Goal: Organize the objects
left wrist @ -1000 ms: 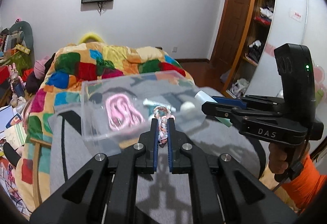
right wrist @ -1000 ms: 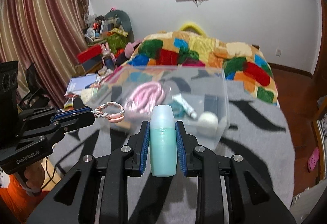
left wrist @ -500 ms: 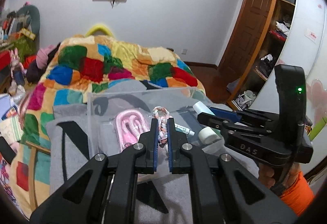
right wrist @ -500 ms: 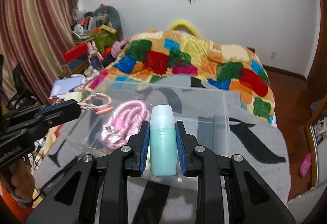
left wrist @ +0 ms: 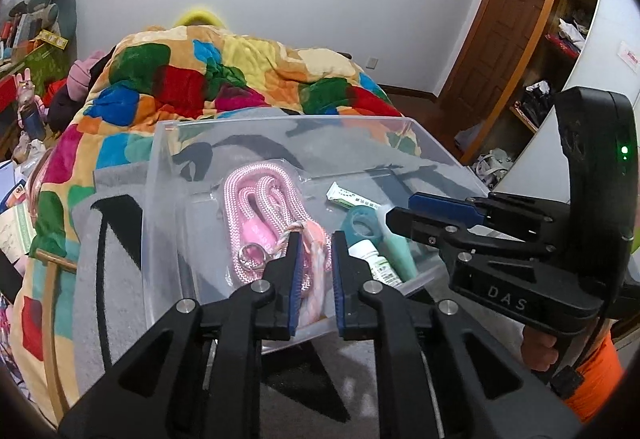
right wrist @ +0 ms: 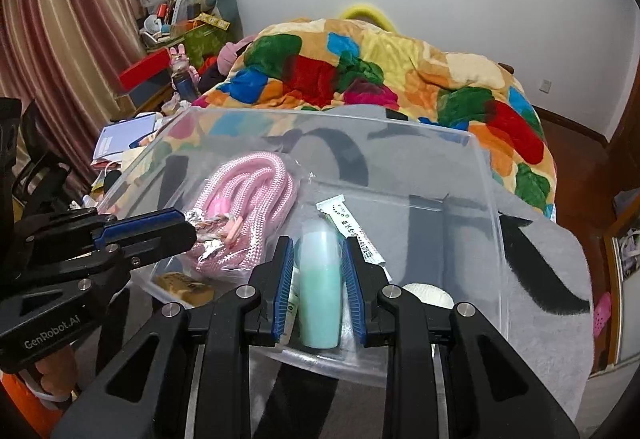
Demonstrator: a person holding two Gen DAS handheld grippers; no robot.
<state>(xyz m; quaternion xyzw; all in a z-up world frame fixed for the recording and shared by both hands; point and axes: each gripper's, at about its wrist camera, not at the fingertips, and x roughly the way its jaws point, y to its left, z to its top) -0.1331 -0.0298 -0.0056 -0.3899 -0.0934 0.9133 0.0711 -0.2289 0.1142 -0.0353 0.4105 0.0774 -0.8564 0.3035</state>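
A clear plastic box [left wrist: 280, 121] [right wrist: 320, 115] stands on a grey blanket. It holds a bagged pink rope [left wrist: 256, 199] [right wrist: 248, 191], a white tube [left wrist: 352, 199] [right wrist: 352, 231], a teal ring [left wrist: 362, 223] and a small white bottle [left wrist: 376, 259]. My left gripper [left wrist: 315, 239] [right wrist: 188, 229] hangs over the box's near left part. Its jaws are opening, and a braided pink-white cord [left wrist: 316, 263] [right wrist: 216, 227] lies loose between them. My right gripper [right wrist: 317, 243] [left wrist: 394, 213] is shut on a pale teal bottle [right wrist: 320, 295] [left wrist: 400, 251], low inside the box.
A white round ball [right wrist: 428, 291] and a brown packet [right wrist: 184, 285] lie near the box's front wall. A patchwork quilt [left wrist: 224, 79] covers the bed behind. Cluttered shelves [right wrist: 176, 23] stand at the left, a wardrobe [left wrist: 560, 51] at the right.
Both grippers have moved forward and down over the box, so its contents look closer. The left jaws have parted around the cord. The right grip on the bottle is unchanged.
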